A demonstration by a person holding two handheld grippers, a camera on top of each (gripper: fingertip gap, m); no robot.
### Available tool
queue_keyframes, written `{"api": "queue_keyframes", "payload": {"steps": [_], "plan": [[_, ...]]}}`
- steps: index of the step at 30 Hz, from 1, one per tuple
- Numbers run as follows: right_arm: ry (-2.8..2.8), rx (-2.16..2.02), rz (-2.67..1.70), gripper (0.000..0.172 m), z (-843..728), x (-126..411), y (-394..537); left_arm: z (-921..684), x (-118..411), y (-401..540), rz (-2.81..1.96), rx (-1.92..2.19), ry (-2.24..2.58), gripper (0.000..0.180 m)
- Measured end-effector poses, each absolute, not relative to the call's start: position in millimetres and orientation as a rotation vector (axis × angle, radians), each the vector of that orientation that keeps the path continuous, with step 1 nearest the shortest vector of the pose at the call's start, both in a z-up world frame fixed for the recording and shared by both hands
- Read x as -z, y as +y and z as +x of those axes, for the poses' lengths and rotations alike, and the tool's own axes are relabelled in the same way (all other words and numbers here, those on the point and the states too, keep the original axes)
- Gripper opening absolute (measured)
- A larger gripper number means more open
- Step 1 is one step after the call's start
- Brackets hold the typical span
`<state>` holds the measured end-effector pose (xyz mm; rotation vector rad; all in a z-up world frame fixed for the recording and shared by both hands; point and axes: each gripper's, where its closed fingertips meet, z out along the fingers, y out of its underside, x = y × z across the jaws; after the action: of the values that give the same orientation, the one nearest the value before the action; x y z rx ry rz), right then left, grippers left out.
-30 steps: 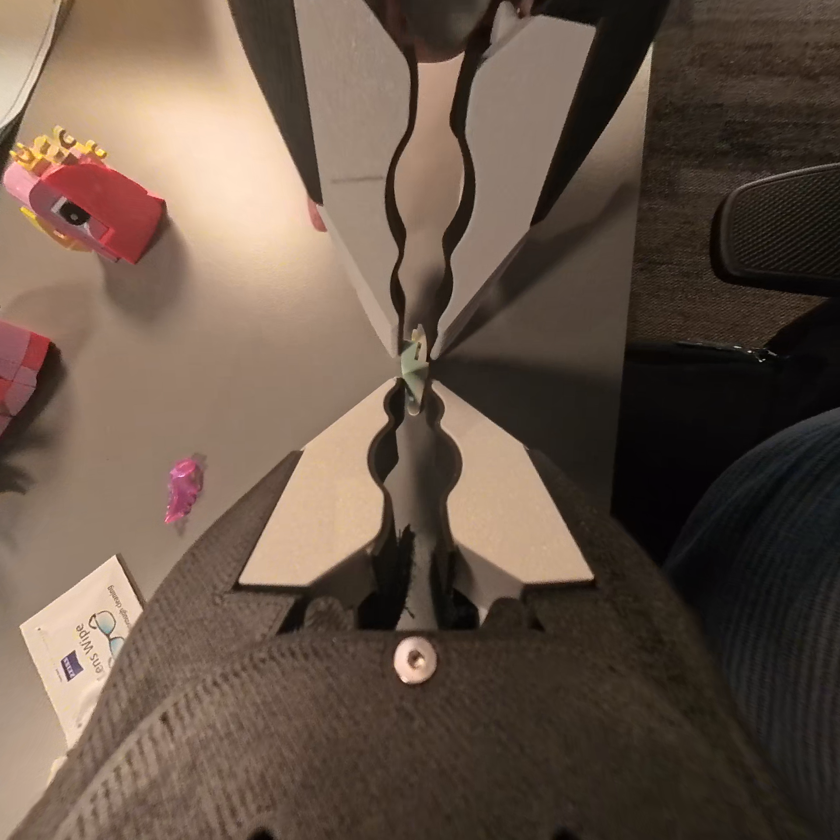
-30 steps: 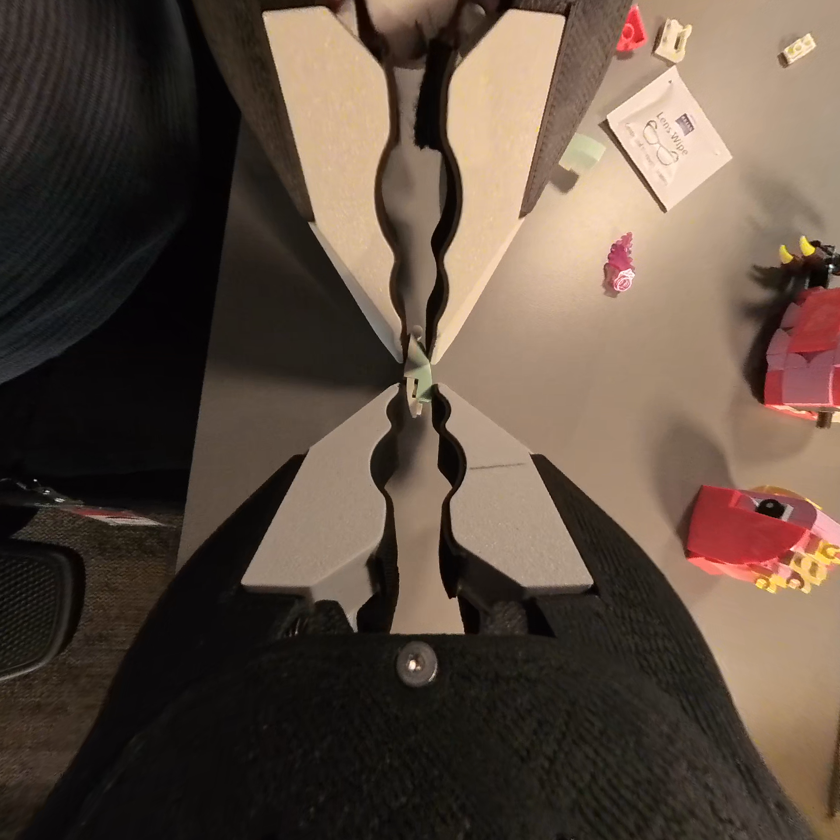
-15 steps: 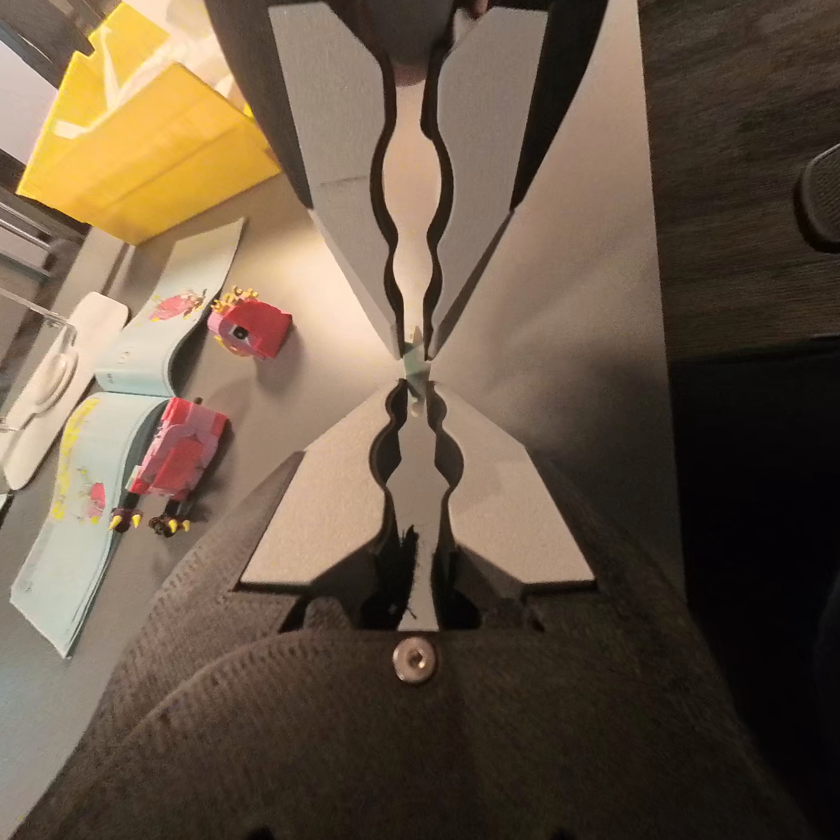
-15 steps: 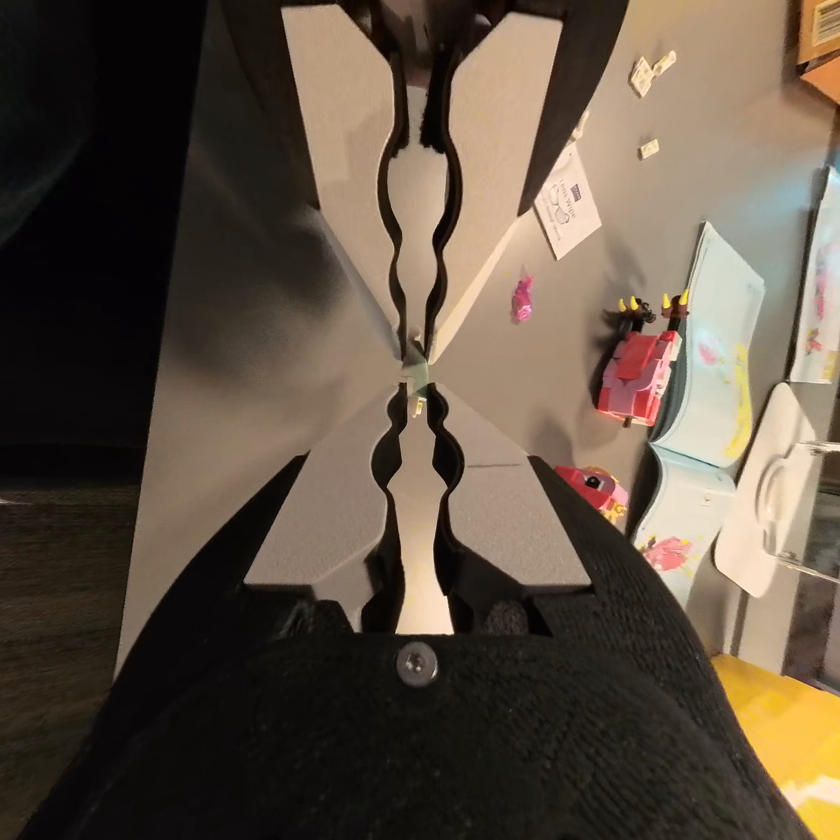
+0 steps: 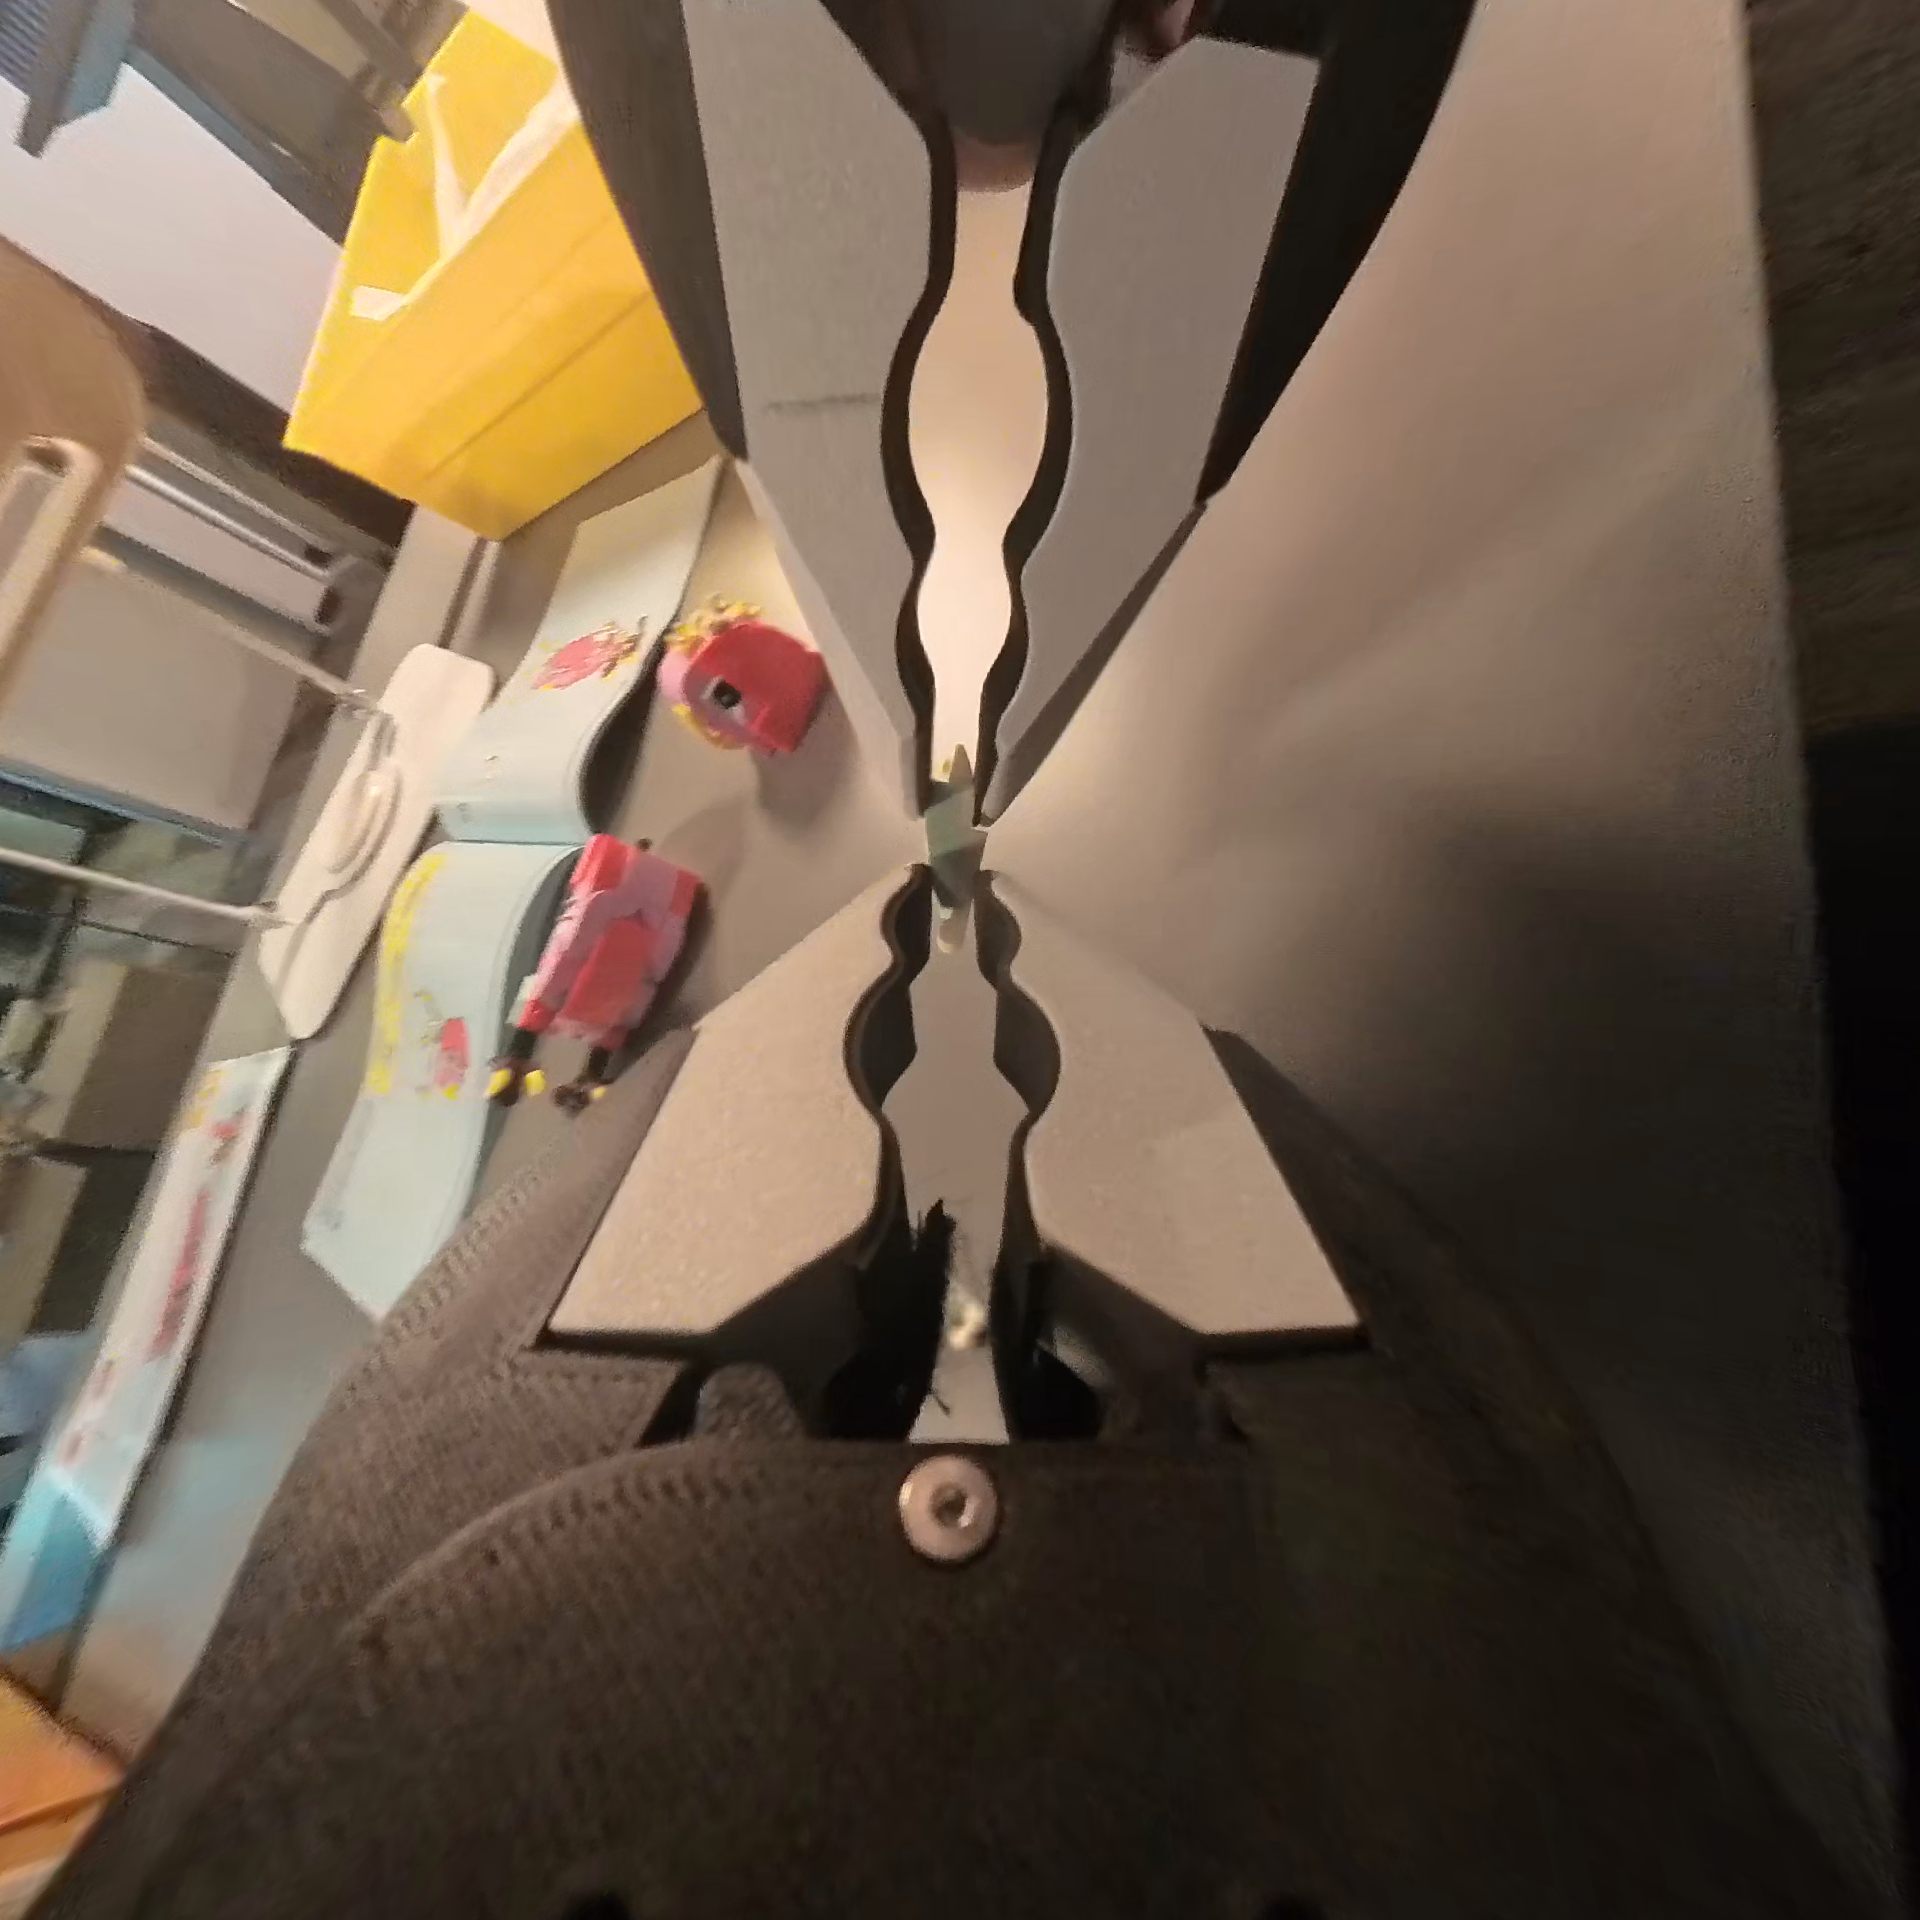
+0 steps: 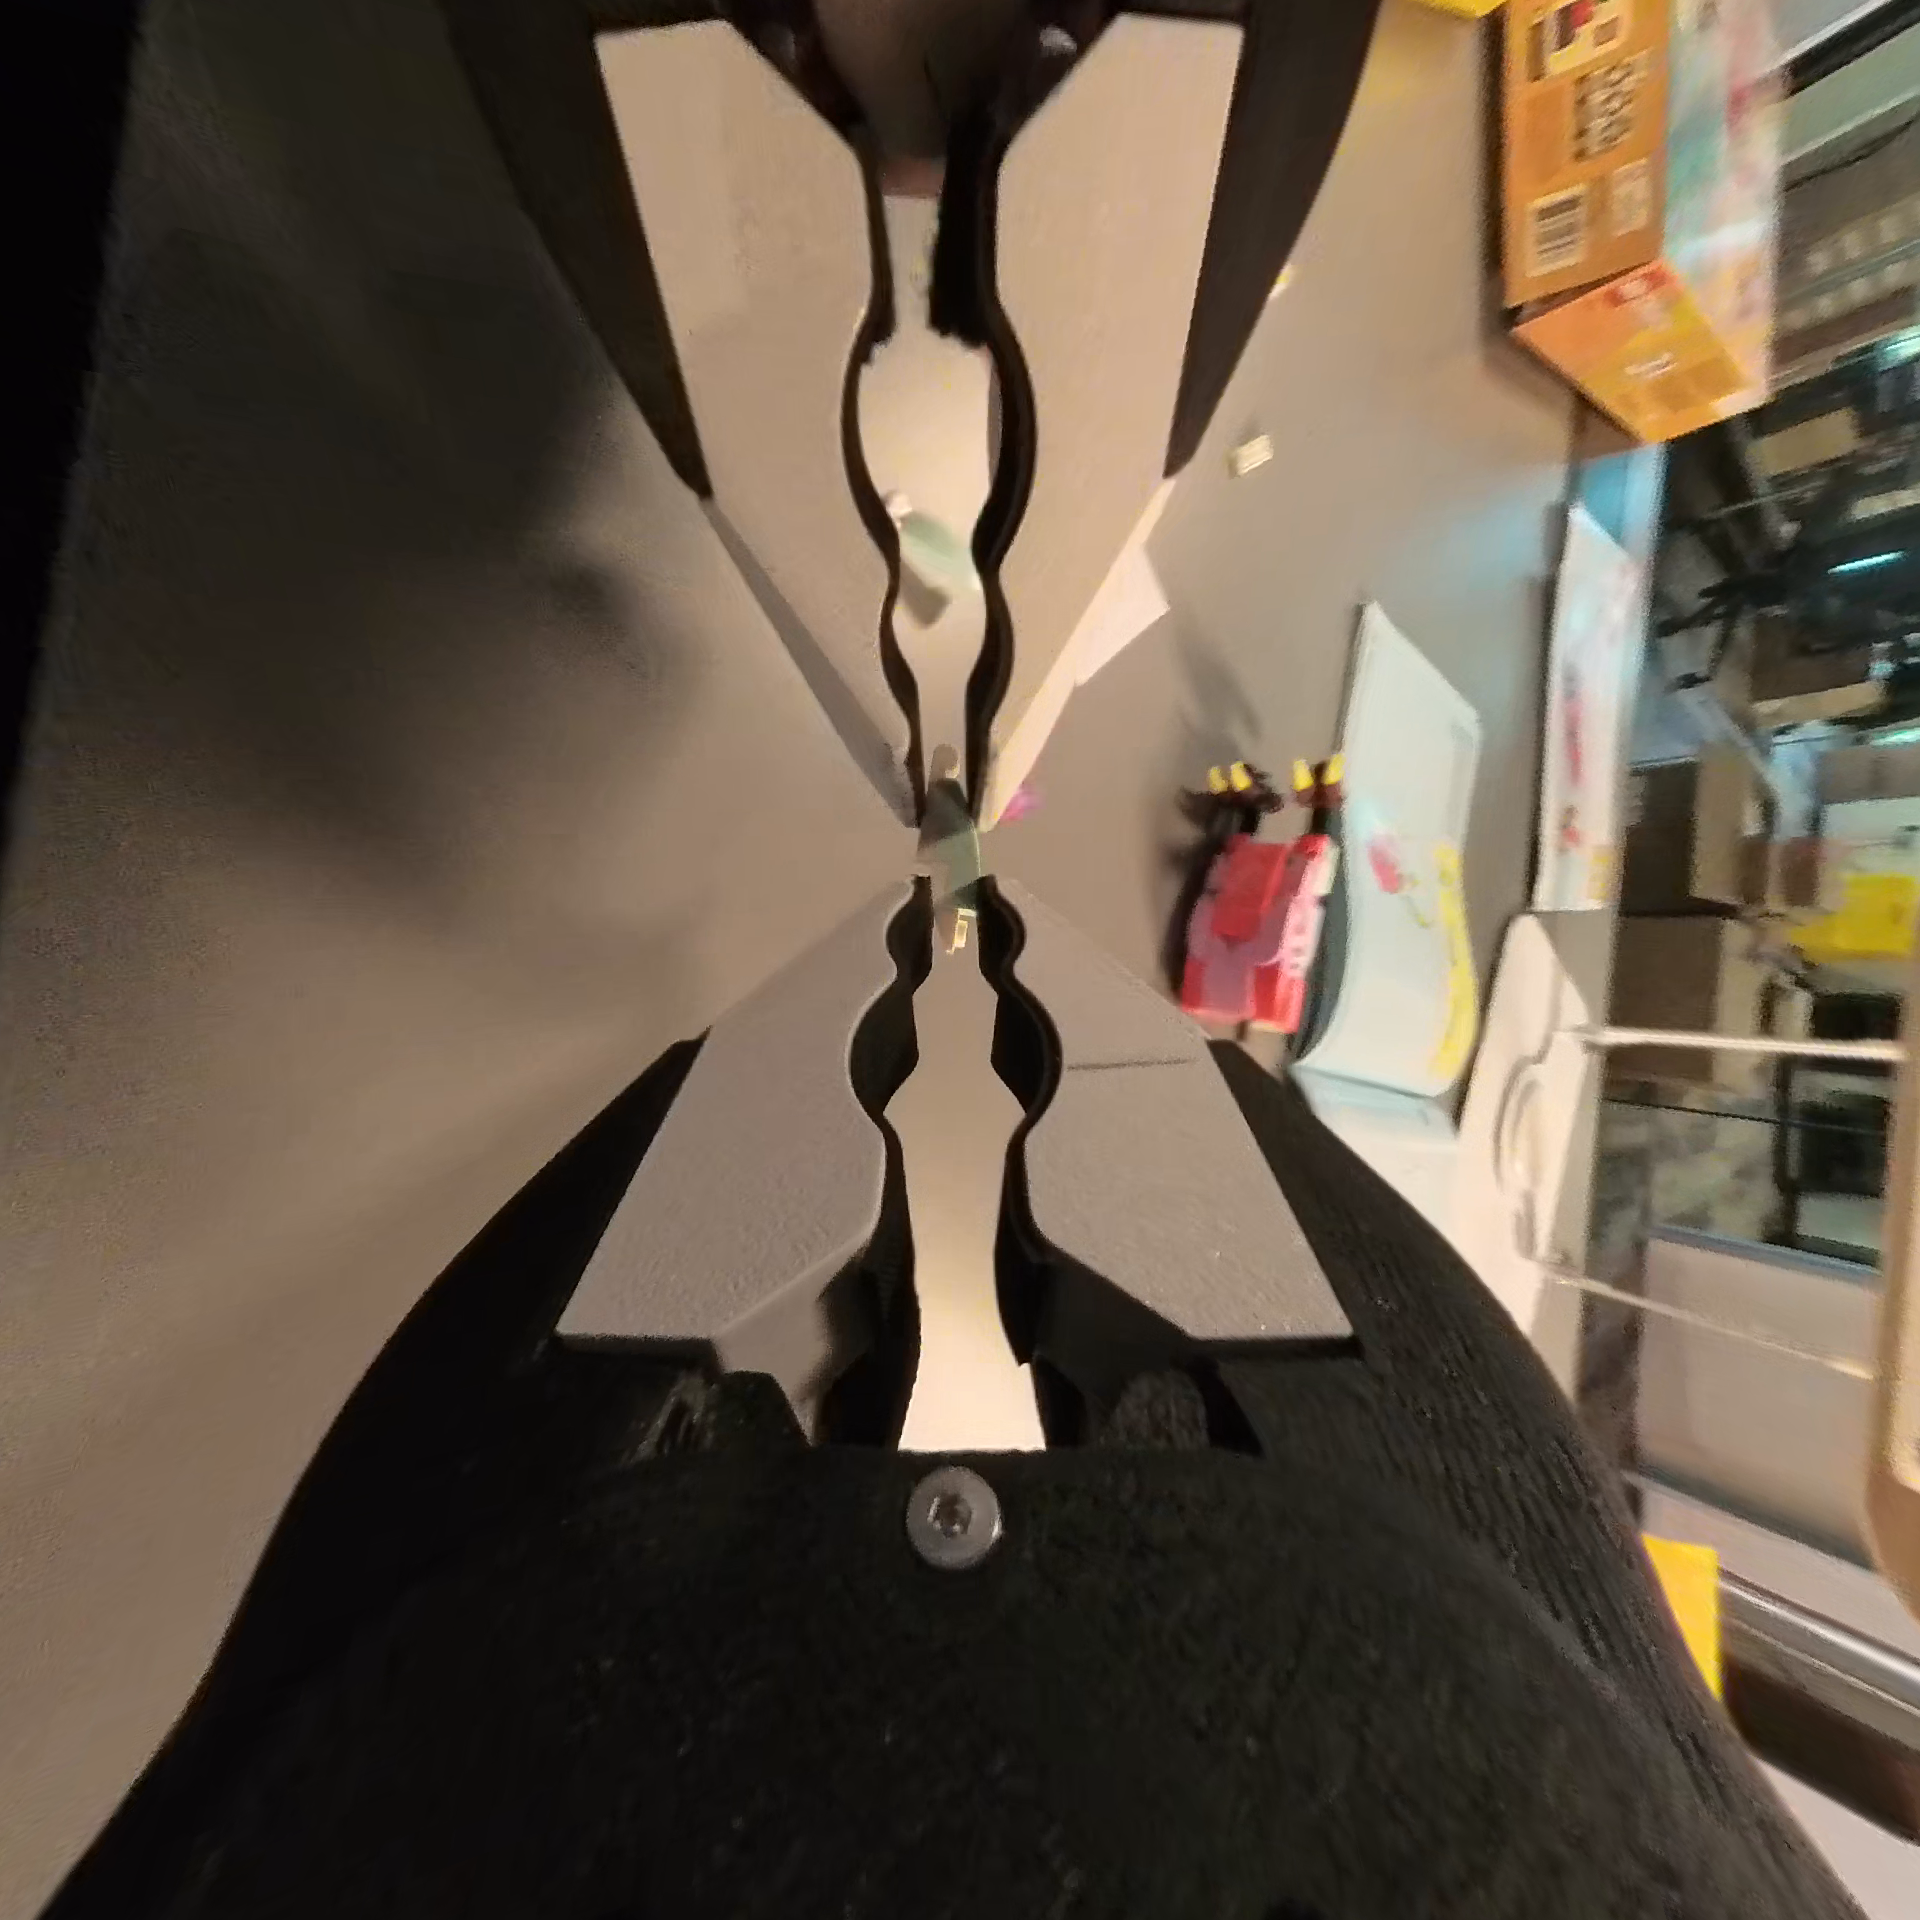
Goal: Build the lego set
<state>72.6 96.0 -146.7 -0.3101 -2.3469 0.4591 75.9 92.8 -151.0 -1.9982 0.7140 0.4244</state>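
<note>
My two grippers meet tip to tip above the grey table [image 5: 1351,727]. In the left wrist view my left gripper [image 5: 951,896] comes from below and the right gripper [image 5: 956,802] from above. Both are shut on one small pale green brick piece [image 5: 954,847] with cream ends. One cream end [image 5: 948,932] sits between my left fingers, the other [image 5: 962,769] between the right ones. The right wrist view shows the same piece [image 6: 958,844] between my right gripper [image 6: 951,902] and the left gripper [image 6: 945,802].
A red and pink brick head [image 5: 750,691] and a red and pink legged body [image 5: 613,956] lie by an open pale blue booklet [image 5: 488,748]. A yellow bin [image 5: 488,312] stands behind. Cardboard boxes [image 6: 1600,208], a white sachet [image 6: 1117,613] and a loose green brick [image 6: 925,551] show in the right wrist view. Only a small space, under 4 cm, lies between the two pairs of fingers.
Both grippers have risen and tilted together, so more of the table and room swings into view. The green piece stays clamped between both pairs of tips.
</note>
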Motion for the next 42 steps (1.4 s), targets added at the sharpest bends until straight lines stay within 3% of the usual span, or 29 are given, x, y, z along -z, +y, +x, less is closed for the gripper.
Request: {"api": "queue_keyframes", "payload": {"steps": [7, 22, 26, 31, 37, 42], "plan": [[-2.131, -0.432, -0.278, 0.007, -11.6, 136.6, 86.1, -8.2, 140.0, 83.4, -1.910, -0.785, 0.872, 0.007], [-2.056, -0.552, -0.287, 0.008, -69.8, 173.3, 64.8, -70.2, 176.9, 62.0, -2.005, -0.709, 0.928, 0.007], [-2.017, -0.518, -0.253, 0.035, -71.3, 167.2, 67.4, -70.7, 168.9, 63.9, -1.989, -0.664, 0.838, 0.007], [-1.877, -0.648, -0.269, 0.040, -64.6, 139.3, 78.6, -77.2, 159.7, 64.4, -2.006, -0.497, 0.638, 0.007], [-1.391, -0.897, -0.471, 0.025, -60.4, 68.8, 129.0, -79.6, 180.9, 62.9, -2.212, -0.231, 0.390, 0.007], [-1.123, -0.928, -0.574, 0.023, -52.5, 44.1, 164.2, -86.5, 192.5, 63.3, -2.277, -0.130, 0.209, 0.007]]}}
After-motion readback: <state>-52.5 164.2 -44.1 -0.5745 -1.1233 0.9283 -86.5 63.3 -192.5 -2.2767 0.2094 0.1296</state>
